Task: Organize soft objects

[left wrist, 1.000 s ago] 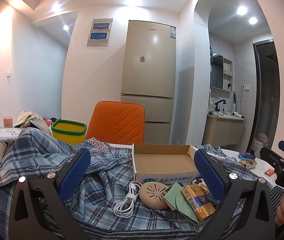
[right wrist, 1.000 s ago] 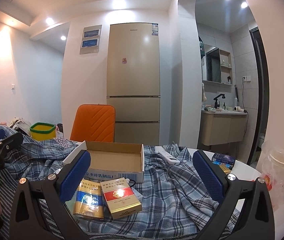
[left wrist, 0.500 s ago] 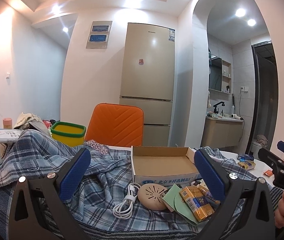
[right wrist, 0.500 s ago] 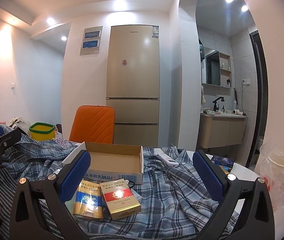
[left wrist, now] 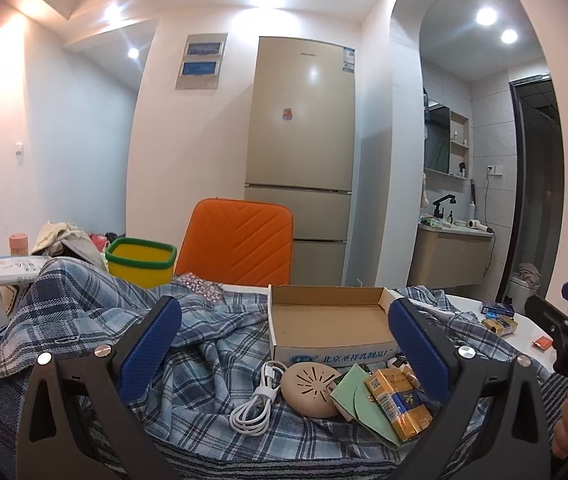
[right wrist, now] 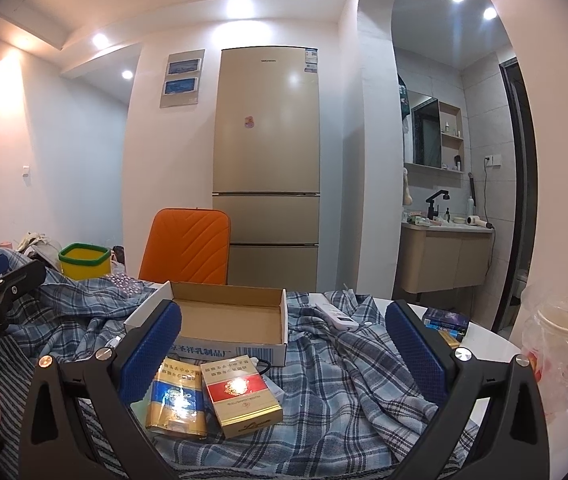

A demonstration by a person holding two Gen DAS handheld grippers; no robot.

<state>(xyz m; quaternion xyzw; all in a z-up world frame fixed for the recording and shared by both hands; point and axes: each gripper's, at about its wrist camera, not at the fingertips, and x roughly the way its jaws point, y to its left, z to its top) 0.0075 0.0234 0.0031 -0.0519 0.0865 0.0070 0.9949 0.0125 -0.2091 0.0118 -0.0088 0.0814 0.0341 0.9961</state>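
Two pairs of tongs, one in each of a person's hands, hover side by side above a cluttered worktop, both released with their blue pads spread wide and nothing between them: the left tongs (left wrist: 284,338) and the right tongs (right wrist: 284,336).

The soft thing to be organised appears to be the blue plaid cloth (left wrist: 96,312), probably a shirt, rumpled across most of the worktop from its left edge to near the right edge. It lies in loose ridges and folds, bunched high at the left.

On the cloth stands an open cardboard box (left wrist: 330,322), empty, near the middle. In front of it lie a coiled white cable (left wrist: 254,406), a beige round vented disc (left wrist: 311,390), a green pouch (left wrist: 358,396) and a gold and blue cigarette pack (left wrist: 398,402). The right view shows a red and gold cigarette pack (right wrist: 242,396) beside it, and a white power strip (right wrist: 334,314) resting on the folds behind.

The main risk, as I judge it: pulling or lifting the cloth would drag or tip everything sitting on it, sliding the packs and box toward the near edge. A pinch on a loose fold may also gather only one layer.
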